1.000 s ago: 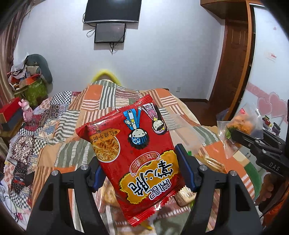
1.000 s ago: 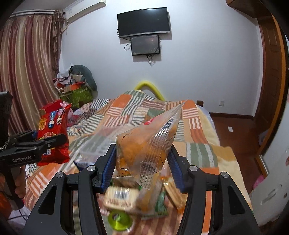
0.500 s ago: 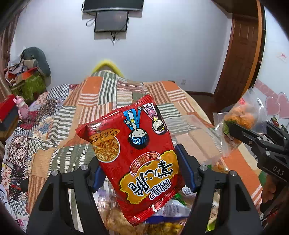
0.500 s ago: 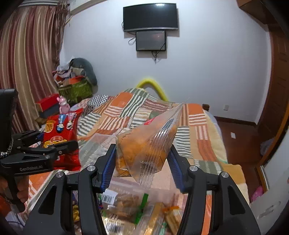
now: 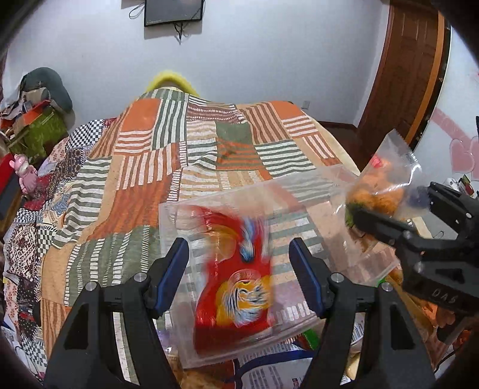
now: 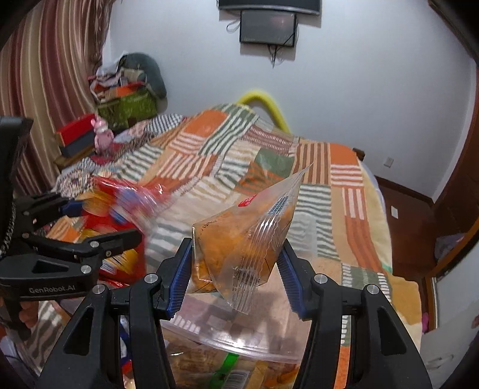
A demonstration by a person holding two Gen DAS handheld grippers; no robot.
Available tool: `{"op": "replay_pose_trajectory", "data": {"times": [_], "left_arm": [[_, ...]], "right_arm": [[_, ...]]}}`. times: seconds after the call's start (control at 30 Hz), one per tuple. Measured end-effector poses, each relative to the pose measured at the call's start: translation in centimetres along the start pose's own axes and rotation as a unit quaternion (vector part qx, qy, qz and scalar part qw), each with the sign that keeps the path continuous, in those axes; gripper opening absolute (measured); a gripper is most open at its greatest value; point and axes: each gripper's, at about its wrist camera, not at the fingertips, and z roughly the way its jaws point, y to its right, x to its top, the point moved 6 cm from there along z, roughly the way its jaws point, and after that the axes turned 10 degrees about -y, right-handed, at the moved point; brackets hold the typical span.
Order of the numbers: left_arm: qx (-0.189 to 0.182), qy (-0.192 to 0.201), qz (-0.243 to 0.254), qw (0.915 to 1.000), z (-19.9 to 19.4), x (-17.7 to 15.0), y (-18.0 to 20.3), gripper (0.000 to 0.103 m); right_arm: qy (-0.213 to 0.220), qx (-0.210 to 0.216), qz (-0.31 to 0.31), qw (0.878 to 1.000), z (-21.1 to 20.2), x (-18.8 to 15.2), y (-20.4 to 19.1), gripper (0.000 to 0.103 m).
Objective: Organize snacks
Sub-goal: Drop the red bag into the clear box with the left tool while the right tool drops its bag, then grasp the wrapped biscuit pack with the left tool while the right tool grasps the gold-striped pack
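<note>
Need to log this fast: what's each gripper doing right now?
Left gripper: open, blurred red snack packet loose between the jaws.
Right gripper: closed on the clear bag of orange snacks.

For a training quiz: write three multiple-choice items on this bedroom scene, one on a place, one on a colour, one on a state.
1. The screen hangs: A on the wall; B on the door; C over the curtain.
2. The packet by the left gripper is mostly: A green; B red; C black.
3. The right gripper is: A open, empty; B shut on a bottle; C shut on a clear bag.
Key: A, it is mounted on the white wall; B, its wrapper is red; C, both pads press the clear bag.
</note>
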Motion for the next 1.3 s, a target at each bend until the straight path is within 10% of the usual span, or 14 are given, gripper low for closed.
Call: {"op": "replay_pose_trajectory", "data": {"times": [0.77, 1.3], "left_arm": [[0.003, 0.059, -0.008, 0.9982, -9.2, -3.9, -3.1, 0.092], [0.039, -0.002, -0.032, 0.9987, -8.0, -13.8, -7.9, 0.093]], "right_arm": [[0.048, -0.004, 0.015, 0.999, -6.7, -1.1, 0.6, 0.075], [0.024, -0.015, 0.046, 0.999, -7.4, -7.0, 0.4, 0.078]]}}
